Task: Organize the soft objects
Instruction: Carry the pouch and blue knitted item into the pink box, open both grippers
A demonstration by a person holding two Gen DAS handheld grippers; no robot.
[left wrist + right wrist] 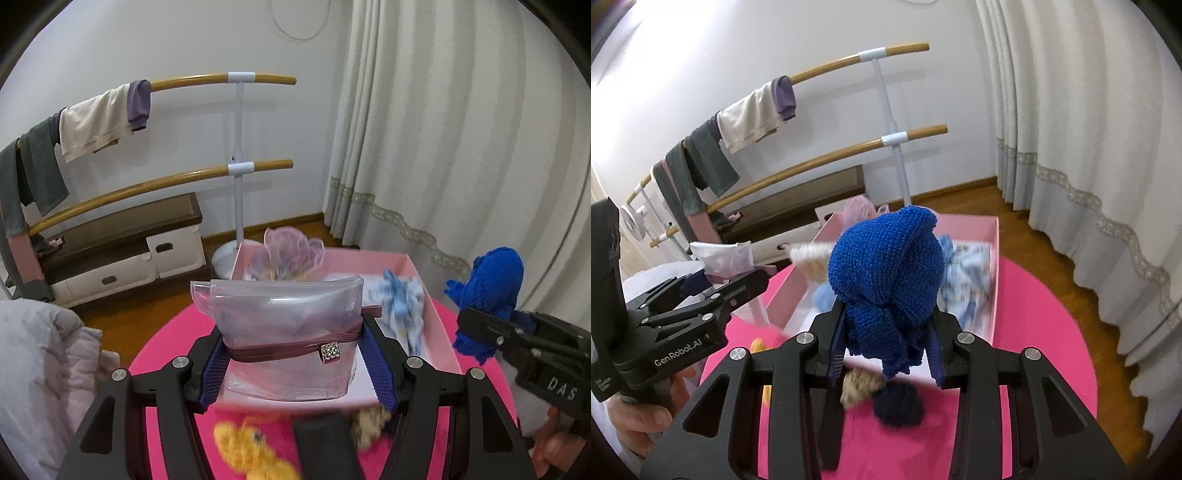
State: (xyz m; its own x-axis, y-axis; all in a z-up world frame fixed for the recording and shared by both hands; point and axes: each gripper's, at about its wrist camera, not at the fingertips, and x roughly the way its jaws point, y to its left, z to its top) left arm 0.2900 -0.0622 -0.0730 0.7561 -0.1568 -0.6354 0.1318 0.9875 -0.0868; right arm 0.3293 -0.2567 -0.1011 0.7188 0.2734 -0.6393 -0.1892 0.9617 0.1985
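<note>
My left gripper [295, 365] is shut on a clear plastic zip pouch [284, 325] with a maroon zipper, held above the near end of the pink box [439, 325]. My right gripper [886, 343] is shut on a blue knitted item [886, 266], held above the box's near edge [995, 280]; it also shows at the right of the left wrist view [487, 295]. In the box lie a blue-white patterned cloth [402, 310] and a pink organza piece [291, 254]. A yellow knitted piece [251, 450], a tan piece [858, 386] and a dark navy knitted piece [897, 404] lie on the pink round table [1034, 332].
A ballet barre stand [238, 166] with hung clothes stands behind the table. A low cabinet [122, 251] is at the back left, white curtains [461, 147] at the right, and a pale quilted jacket [44, 369] at the left.
</note>
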